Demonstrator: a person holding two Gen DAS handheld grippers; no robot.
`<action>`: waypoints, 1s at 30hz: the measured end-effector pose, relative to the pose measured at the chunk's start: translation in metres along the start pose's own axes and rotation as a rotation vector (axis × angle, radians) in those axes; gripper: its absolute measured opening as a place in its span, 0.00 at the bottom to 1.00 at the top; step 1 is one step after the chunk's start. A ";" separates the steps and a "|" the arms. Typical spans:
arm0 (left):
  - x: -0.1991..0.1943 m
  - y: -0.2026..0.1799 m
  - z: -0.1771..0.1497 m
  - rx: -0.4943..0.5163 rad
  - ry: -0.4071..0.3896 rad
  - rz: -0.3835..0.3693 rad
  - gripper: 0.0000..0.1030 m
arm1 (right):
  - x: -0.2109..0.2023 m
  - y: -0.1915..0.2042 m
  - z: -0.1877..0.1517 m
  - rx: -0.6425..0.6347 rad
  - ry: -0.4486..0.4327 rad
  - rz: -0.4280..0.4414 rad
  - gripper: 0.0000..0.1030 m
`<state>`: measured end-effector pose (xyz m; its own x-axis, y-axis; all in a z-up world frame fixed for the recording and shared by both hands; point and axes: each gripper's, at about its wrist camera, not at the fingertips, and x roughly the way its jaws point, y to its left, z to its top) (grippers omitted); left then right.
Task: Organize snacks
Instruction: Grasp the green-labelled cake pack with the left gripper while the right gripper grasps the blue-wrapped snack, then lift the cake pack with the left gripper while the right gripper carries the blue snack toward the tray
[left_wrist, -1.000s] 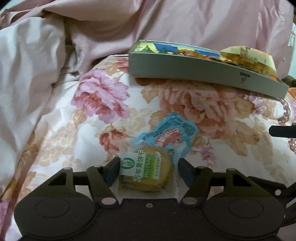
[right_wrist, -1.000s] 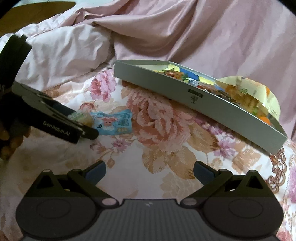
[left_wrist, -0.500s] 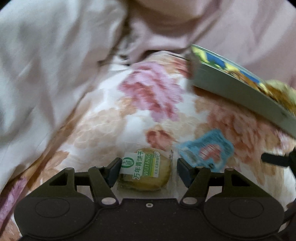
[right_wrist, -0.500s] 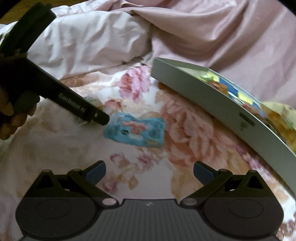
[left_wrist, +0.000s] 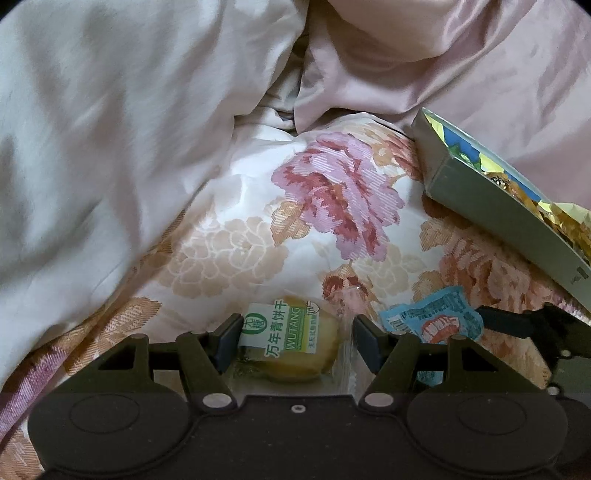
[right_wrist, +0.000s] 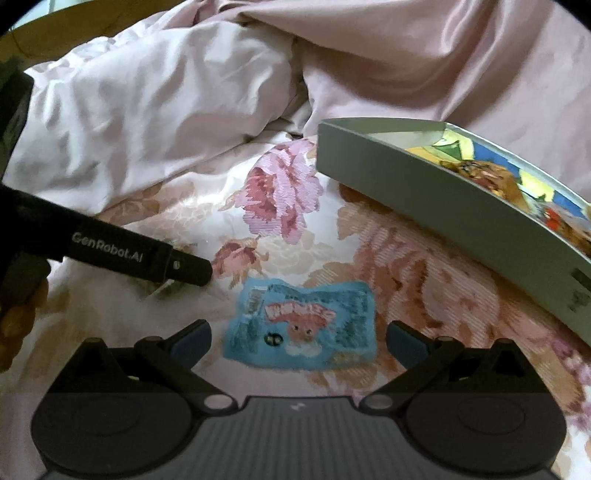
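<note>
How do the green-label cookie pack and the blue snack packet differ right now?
The cookie pack is clear wrap with a green-and-white label over a round yellowish cookie; the blue packet is opaque, flat, with a cartoon print. The cookie pack sits between the left tongs, which look closed on its wrapper; the blue packet lies free between the open right tongs. Both lie on the floral quilt, outside the grey tray.

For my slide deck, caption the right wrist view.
Open right tool poised over blue packet on floral bedding, grey box beside.
</note>
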<state>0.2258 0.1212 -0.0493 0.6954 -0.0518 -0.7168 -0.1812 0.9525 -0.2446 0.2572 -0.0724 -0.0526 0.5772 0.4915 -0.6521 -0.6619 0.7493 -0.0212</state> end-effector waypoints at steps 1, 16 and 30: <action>0.000 0.000 0.000 -0.004 0.000 -0.001 0.65 | 0.004 0.002 0.002 -0.007 0.007 0.000 1.00; 0.004 -0.012 -0.006 0.092 -0.006 0.034 0.61 | 0.014 0.004 -0.005 0.000 0.005 -0.039 0.88; -0.006 -0.050 -0.035 0.258 0.006 -0.037 0.60 | -0.025 -0.010 -0.035 -0.003 0.049 -0.019 0.87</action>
<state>0.2063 0.0638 -0.0555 0.6941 -0.0889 -0.7143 0.0281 0.9949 -0.0964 0.2327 -0.1081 -0.0623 0.5653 0.4551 -0.6880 -0.6528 0.7566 -0.0360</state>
